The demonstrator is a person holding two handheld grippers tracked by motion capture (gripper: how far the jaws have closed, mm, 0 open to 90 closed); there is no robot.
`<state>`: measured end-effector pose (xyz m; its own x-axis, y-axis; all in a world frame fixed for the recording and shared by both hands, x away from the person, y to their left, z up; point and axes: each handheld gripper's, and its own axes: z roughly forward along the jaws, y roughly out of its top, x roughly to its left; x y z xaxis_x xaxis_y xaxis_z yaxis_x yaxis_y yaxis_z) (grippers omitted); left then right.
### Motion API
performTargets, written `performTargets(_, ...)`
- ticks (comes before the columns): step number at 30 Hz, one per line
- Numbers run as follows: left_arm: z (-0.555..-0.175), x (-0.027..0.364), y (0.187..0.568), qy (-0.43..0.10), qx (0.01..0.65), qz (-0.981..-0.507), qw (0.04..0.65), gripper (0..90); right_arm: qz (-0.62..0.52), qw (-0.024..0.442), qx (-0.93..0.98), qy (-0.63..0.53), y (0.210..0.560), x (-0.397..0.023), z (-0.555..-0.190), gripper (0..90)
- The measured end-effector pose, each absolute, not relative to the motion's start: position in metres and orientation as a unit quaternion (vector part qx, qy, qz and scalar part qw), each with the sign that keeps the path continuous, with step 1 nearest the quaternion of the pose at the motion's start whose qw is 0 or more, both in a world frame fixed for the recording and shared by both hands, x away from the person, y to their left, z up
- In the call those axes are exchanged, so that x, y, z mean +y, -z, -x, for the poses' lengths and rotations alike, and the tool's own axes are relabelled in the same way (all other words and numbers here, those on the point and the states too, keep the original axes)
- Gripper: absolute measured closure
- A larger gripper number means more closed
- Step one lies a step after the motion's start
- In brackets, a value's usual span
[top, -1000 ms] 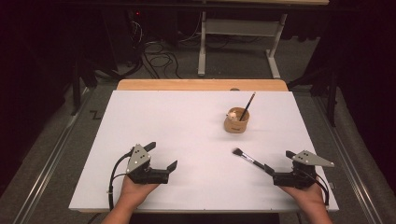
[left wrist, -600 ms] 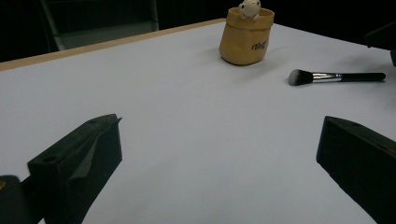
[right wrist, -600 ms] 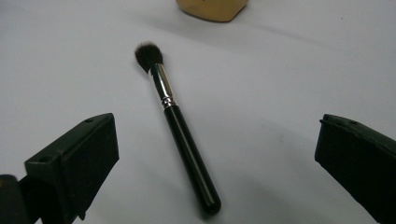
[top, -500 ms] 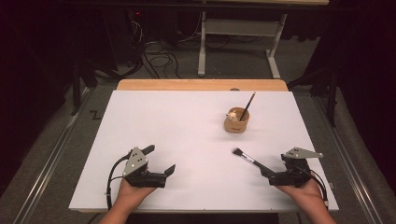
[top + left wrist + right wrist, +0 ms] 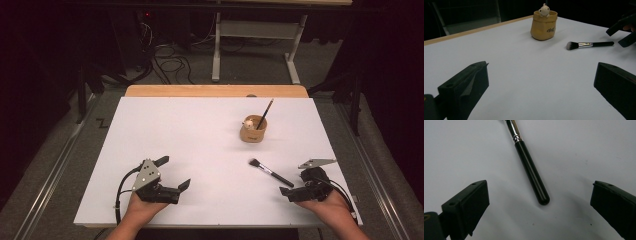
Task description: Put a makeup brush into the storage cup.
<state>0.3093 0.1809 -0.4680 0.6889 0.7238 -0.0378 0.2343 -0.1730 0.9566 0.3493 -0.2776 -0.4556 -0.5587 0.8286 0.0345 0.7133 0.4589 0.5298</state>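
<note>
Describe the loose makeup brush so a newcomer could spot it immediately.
On the white table, look toward the near right corner, just ahead of the open right gripper. The makeup brush lies flat there, black handle toward the gripper, silver ferrule, bristles pointing away. The other brush stands upright in the tan cup.

Bare tabletop [image 5: 190, 135] around the brush [image 5: 270, 172], pot [image 5: 253, 130] well beyond, seemingly no obstacle between.

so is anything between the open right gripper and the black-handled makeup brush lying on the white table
No: bare white table separates the right gripper from the black-handled makeup brush, seen in the right gripper view.
</note>
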Motion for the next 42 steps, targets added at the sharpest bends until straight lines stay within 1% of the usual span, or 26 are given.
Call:
performTargets(4, -0.31, 0.182, 0.468, -0.222, 0.33, -0.732, 0.553, 0.4, -0.447, 0.115, 0.859, -0.224, 0.452, -0.274, -0.349, 2.5)
performTargets(19, -0.31, 0.182, 0.469, -0.218, 0.332, -0.734, 0.55, 0.4, -0.439, 0.091, 0.879, -0.165, 0.446, -0.268, -0.35, 4.6)
performTargets(21, -0.31, 0.182, 0.469, -0.217, 0.333, -0.735, 0.55, 0.4, -0.436, 0.088, 0.881, -0.158, 0.445, -0.267, -0.351, 7.0)
performTargets(26, -0.31, 0.182, 0.469, -0.215, 0.333, -0.735, 0.551, 0.4, -0.436, 0.09, 0.883, -0.148, 0.444, -0.266, -0.351, 8.5)
performTargets(42, -0.31, 0.183, 0.468, -0.213, 0.336, -0.729, 0.556, 0.4, -0.425, 0.093, 0.884, -0.172, 0.44, -0.256, -0.365, 19.2)
